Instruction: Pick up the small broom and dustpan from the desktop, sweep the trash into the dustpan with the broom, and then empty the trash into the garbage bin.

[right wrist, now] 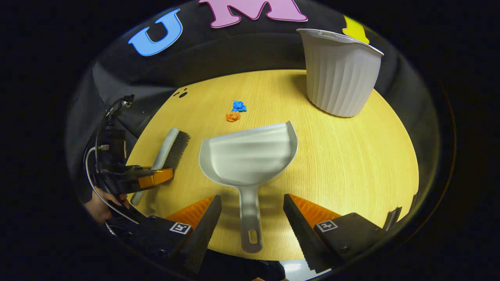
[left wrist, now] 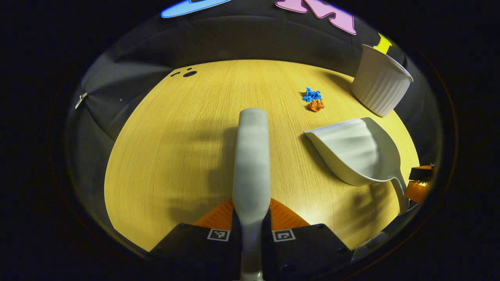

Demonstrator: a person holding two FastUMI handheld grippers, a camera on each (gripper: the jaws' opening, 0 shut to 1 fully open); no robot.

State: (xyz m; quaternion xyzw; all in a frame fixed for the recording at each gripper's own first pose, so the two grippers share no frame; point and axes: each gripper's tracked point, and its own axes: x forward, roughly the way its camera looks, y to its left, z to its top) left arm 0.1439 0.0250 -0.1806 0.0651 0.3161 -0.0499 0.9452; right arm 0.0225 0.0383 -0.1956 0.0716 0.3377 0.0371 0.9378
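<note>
The grey small broom (left wrist: 252,164) runs straight ahead from my left gripper (left wrist: 252,228), whose fingers press on both sides of its handle. In the right gripper view the broom (right wrist: 168,148) lies on the desktop with its dark bristles facing right, and the left gripper (right wrist: 136,178) clamps its handle. The pale dustpan (right wrist: 250,154) lies flat, mouth facing away. Its handle sits between the spread fingers of my right gripper (right wrist: 252,218), untouched. The blue scrap (right wrist: 239,105) and orange scrap (right wrist: 233,116) lie beyond the pan.
A white ribbed garbage bin (right wrist: 340,72) stands at the far right of the wooden desktop (right wrist: 351,164); it also shows as the bin (left wrist: 381,80) in the left gripper view. A hand (right wrist: 100,207) holds the left gripper. Two small dark holes (left wrist: 189,73) mark the far left.
</note>
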